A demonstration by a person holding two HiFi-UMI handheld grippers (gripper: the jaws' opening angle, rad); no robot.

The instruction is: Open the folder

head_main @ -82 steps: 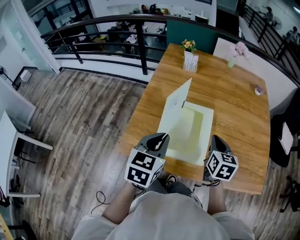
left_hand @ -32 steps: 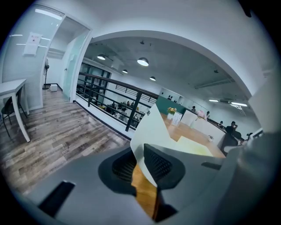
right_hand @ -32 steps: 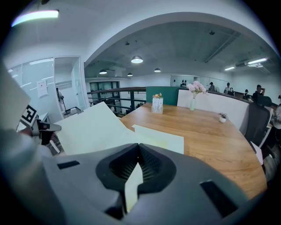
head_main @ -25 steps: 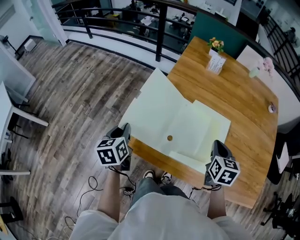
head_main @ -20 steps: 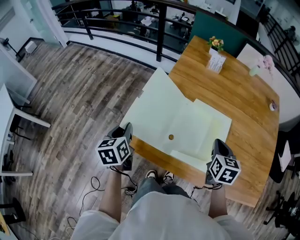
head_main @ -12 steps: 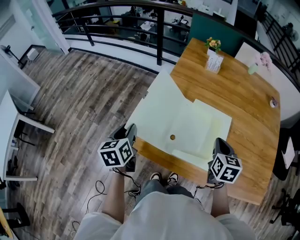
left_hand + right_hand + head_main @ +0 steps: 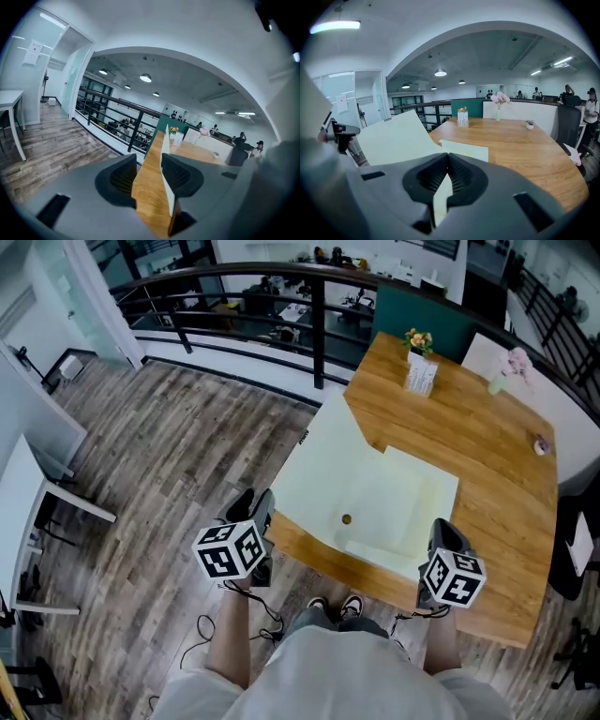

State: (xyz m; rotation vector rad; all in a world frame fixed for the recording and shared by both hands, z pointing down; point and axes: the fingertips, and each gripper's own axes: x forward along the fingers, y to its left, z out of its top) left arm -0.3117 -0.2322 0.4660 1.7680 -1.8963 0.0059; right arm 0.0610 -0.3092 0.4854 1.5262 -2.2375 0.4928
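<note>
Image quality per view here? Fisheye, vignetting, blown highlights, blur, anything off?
Head view: sharp, evenly lit, no hard shadows on the table. Left gripper view: heavy fisheye, dark circular vignette, ceiling lamp clipped white. Right gripper view: same fisheye and vignette, strip light blown out top left, folder edge nearest the lens soft.

**Flowers, railing and plank floor around the bench**

The wooden bench (image 7: 487,456) carries a white box of yellow flowers (image 7: 418,357) at its far end and a small pot (image 7: 541,445) near its right edge. Pink flowers (image 7: 512,359) stand on the white counter (image 7: 553,395) beyond. A black railing (image 7: 234,285) borders the plank floor (image 7: 159,456), where a dark cable (image 7: 208,632) lies.
</note>
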